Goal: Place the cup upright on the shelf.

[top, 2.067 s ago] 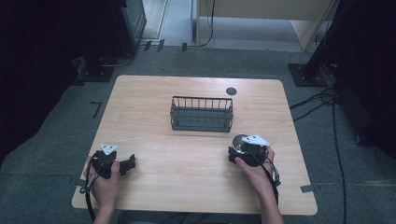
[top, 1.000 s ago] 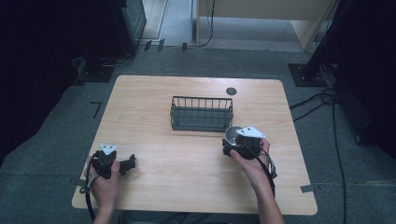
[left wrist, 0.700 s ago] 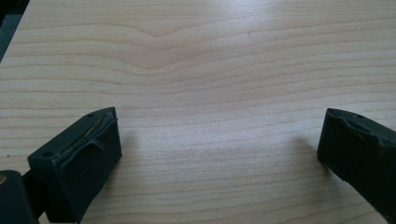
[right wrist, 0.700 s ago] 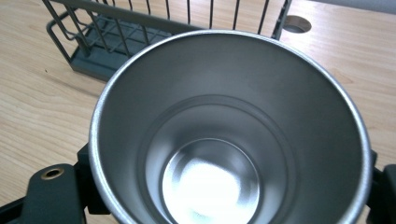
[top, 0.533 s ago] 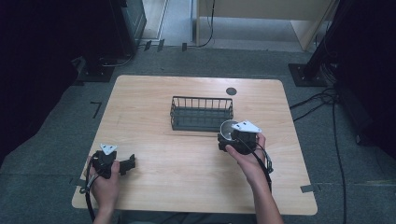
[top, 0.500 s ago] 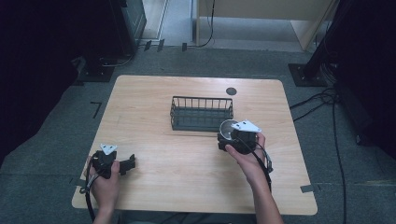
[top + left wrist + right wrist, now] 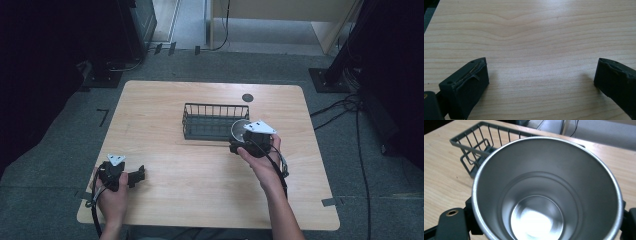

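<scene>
1. The right gripper [image 7: 239, 141] has its jaws clamped on a stainless steel cup [image 7: 240, 131], one jaw on each side of the cup's wall.
2. In the right gripper view the cup [image 7: 546, 192] sits between the black jaws with its mouth open to the camera; the inside is bare metal and holds nothing that I can see.
3. From above, the cup is at the right end of the dark wire basket [image 7: 215, 121], at or just over its near right corner; whether it touches the wire I cannot tell.
4. The wire basket [image 7: 477, 143] lies just behind the cup in the right gripper view, its bars upright and its rim level.
5. The left gripper [image 7: 131, 176] rests low over the near left part of the wooden table [image 7: 165, 95], well apart from the basket and the cup.
6. In the left gripper view its jaws are spread wide, with bare wood grain [image 7: 531, 50] between them and nothing in their grasp.
7. A small dark round disc [image 7: 247, 97] lies on the table beyond the basket, near the far edge.
</scene>
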### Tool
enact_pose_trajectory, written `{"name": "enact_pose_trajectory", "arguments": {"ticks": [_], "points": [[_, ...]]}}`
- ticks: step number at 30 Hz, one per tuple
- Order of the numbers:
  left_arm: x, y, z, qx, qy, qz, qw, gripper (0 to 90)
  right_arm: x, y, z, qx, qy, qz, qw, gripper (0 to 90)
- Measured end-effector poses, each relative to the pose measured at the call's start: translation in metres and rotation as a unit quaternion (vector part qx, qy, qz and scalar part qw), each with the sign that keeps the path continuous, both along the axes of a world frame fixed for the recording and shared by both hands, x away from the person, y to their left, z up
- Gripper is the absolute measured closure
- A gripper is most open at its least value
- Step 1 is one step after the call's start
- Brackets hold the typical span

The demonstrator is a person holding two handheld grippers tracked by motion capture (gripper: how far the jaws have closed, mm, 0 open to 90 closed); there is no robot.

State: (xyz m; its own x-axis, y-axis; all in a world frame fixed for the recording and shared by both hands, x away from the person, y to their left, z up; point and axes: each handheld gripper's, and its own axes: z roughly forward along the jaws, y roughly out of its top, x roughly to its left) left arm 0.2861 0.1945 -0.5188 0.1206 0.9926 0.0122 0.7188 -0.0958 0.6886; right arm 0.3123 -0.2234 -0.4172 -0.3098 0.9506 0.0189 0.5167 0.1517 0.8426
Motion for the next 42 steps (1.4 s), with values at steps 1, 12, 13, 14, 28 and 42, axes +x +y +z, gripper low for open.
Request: {"name": "enact_pose_trajectory", "arguments": {"ticks": [1, 12, 13, 14, 28, 42], "points": [[0.000, 0.000, 0.000, 0.000, 0.000, 0.000, 1.0000, 0.0, 0.001, 0.001, 0.002, -0.001, -0.002, 0.001, 1.0000, 18.0], [0.000, 0.000, 0.000, 0.000, 0.000, 0.000, 1.0000, 0.0, 0.012, 0.012, 0.011, 0.010, -0.052, 0.015, 0.9985, 18.1], [0.000, 0.000, 0.000, 0.000, 0.000, 0.000, 1.0000, 0.0, 0.013, 0.013, 0.011, 0.014, -0.058, 0.017, 0.9980, 18.0], [0.000, 0.000, 0.000, 0.000, 0.000, 0.000, 1.0000, 0.0, 0.014, 0.014, 0.011, 0.013, -0.065, 0.017, 0.9977, 18.0], [0.000, 0.000, 0.000, 0.000, 0.000, 0.000, 1.0000, 0.0, 0.035, 0.022, 0.005, 0.024, -0.122, -0.002, 0.9922, 18.0], [0.000, 0.000, 0.000, -0.001, 0.000, 0.000, 1.0000, 0.0, 0.062, 0.028, 0.002, 0.028, -0.124, -0.009, 0.9918, 18.0]]}}
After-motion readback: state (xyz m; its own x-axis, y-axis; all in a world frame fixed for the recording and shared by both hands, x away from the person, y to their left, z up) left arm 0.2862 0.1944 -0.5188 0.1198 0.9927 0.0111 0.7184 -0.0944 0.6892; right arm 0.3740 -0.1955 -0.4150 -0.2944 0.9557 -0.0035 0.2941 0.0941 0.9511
